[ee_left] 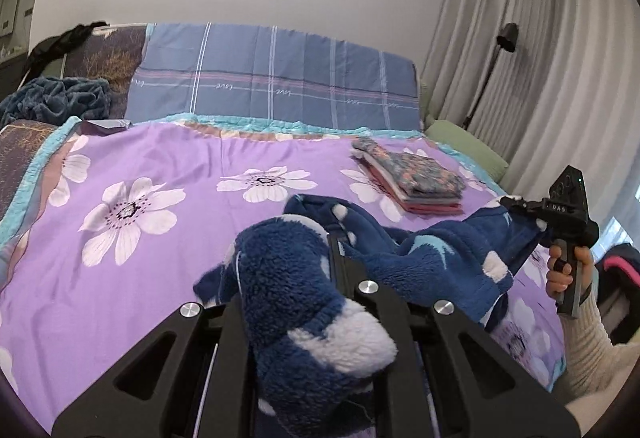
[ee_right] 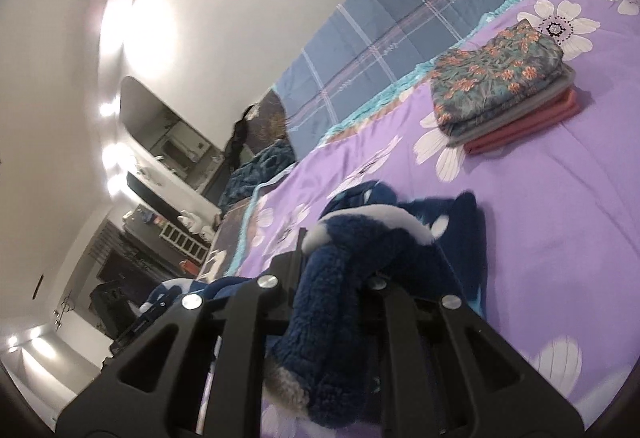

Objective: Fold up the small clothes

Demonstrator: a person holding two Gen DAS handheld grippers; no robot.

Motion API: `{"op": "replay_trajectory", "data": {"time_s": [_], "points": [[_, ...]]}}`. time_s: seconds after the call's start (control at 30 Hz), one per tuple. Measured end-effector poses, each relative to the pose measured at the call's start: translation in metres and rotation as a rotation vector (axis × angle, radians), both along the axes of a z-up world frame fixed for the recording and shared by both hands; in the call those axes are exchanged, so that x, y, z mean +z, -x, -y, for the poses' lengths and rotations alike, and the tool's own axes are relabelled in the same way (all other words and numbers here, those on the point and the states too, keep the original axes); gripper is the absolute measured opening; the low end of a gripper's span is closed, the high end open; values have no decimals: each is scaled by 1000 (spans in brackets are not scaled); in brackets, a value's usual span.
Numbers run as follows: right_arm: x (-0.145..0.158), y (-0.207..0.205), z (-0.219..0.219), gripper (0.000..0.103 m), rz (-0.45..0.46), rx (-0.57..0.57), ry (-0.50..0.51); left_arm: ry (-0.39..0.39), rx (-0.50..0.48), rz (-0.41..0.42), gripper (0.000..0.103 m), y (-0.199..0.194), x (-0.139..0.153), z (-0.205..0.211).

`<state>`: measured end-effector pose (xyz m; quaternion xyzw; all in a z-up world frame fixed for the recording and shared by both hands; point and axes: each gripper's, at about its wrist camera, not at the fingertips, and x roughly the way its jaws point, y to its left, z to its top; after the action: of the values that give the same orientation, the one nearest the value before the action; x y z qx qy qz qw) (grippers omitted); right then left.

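Two grippers are clamped on one blue fleece garment [ee_left: 432, 258]: left gripper [ee_left: 320, 238] and right gripper [ee_left: 516, 203], above the purple floral bedspread [ee_left: 180, 157], near the folded stack [ee_left: 416, 177]

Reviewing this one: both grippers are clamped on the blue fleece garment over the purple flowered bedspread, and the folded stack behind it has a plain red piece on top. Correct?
Not quite. The top piece of the folded stack is floral-patterned; the plain red piece lies at the bottom, as the right wrist view shows. The rest stands: the left gripper and right gripper both clamp the blue fleece garment over the purple flowered bedspread.
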<state>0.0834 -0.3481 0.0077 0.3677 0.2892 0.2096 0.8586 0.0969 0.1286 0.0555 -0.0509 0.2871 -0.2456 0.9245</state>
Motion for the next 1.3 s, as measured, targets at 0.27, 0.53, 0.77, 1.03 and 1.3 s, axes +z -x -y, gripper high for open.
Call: {"op": "replay_trajectory", "data": {"time_s": [0.27, 0.53, 0.77, 1.03, 1.3], "points": [[-83, -114, -6, 15, -241, -36, 94, -139, 86, -237, 13, -125, -107, 16], [-122, -122, -3, 15, -291, -8, 75, -76, 57, -292, 18, -135, -140, 3], [-80, -90, -11, 58, -185, -9, 213, -97, 13, -167, 37, -87, -101, -2], [-72, -45, -25, 73, -118, 68, 717, -245, 8, -59, 74, -26, -82, -12], [-91, -89, -23, 73, -153, 90, 696, -306, -7, -192, 75, -63, -121, -7]]}}
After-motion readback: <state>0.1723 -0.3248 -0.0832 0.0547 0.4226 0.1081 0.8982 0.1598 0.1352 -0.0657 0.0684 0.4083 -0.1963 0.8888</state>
